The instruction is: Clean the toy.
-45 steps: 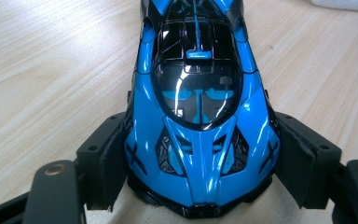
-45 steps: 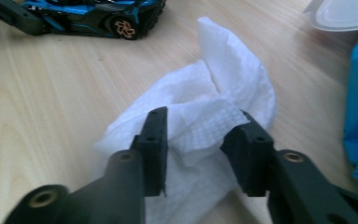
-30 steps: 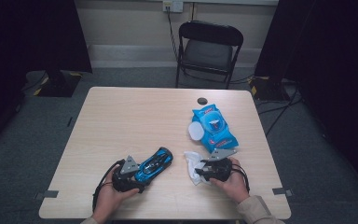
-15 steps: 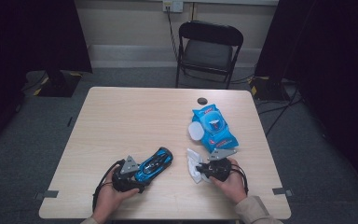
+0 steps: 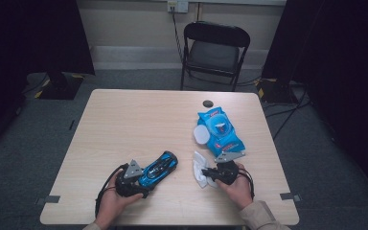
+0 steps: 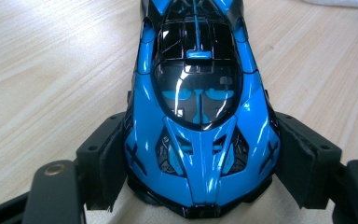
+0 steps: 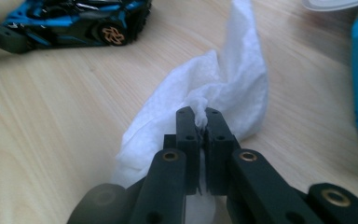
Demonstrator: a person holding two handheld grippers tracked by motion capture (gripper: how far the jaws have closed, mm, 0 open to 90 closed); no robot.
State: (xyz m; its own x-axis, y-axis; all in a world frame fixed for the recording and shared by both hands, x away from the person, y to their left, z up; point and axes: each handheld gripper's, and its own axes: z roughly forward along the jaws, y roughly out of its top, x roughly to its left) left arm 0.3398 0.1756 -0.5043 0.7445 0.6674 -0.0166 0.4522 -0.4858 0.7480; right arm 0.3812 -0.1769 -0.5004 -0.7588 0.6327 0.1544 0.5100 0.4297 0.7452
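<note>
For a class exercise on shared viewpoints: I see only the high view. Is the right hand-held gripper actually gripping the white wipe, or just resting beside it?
Observer: The right hand-held gripper has just been closing, and its jaws now pinch a fold of the white wipe.
Operator: And the left one on the blue car?
Observer: The left hand-held gripper has its pads against both flanks of the blue toy car, near one end.
Operator: Is the car lifted?
Observer: The right gripper view shows its wheel down on the table.
</note>
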